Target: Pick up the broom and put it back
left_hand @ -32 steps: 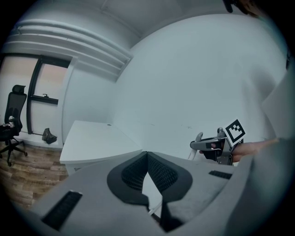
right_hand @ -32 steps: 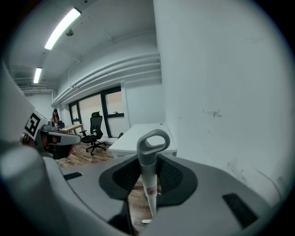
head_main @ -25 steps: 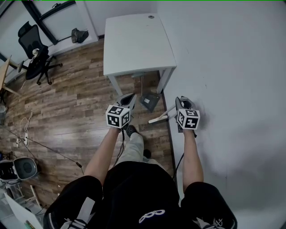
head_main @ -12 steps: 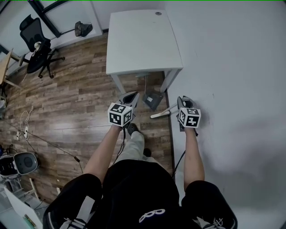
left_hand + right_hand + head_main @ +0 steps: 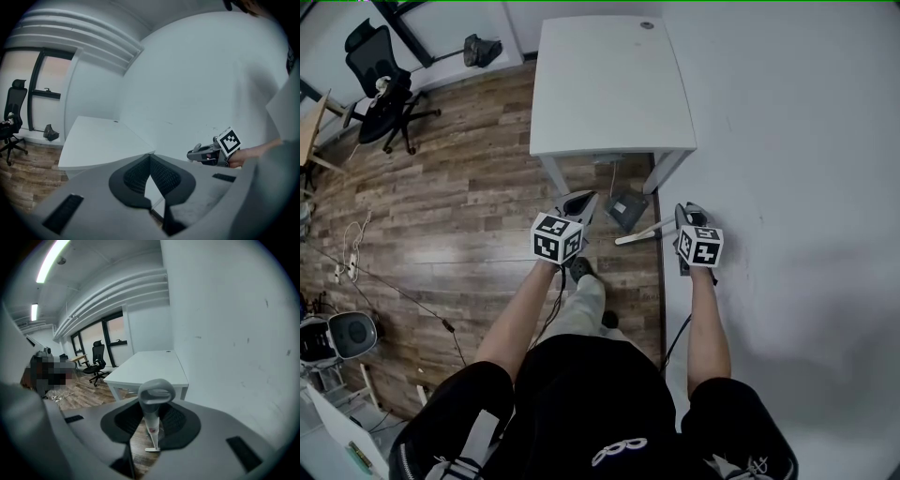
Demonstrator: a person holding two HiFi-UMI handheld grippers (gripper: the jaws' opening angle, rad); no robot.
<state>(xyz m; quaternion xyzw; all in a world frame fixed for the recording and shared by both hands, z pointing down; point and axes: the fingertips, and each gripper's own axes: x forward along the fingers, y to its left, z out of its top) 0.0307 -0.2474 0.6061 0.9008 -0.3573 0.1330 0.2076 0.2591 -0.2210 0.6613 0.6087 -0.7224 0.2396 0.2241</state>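
The broom has a white shaft [image 5: 152, 427] with a grey loop at its top end, and it points down at the wooden floor. My right gripper [image 5: 151, 406] is shut on that shaft just under the loop. From the head view, the white handle [image 5: 642, 233] sticks out leftward from the right gripper [image 5: 684, 214], close to the white wall. A grey dustpan-like piece [image 5: 626, 208] stands on the floor under the table's near edge. My left gripper [image 5: 581, 202] hovers left of it; its jaws [image 5: 150, 159] meet at the tips with nothing between them.
A white table [image 5: 609, 84] stands against the wall just ahead, its legs either side of the grey piece. A black office chair [image 5: 380, 94] is at the far left. Cables [image 5: 356, 253] and a round device [image 5: 352, 330] lie on the floor at left.
The table and the grey piece have come nearer as I stepped forward. Both grippers moved on a little and sank slightly, the right one still holding the broom.
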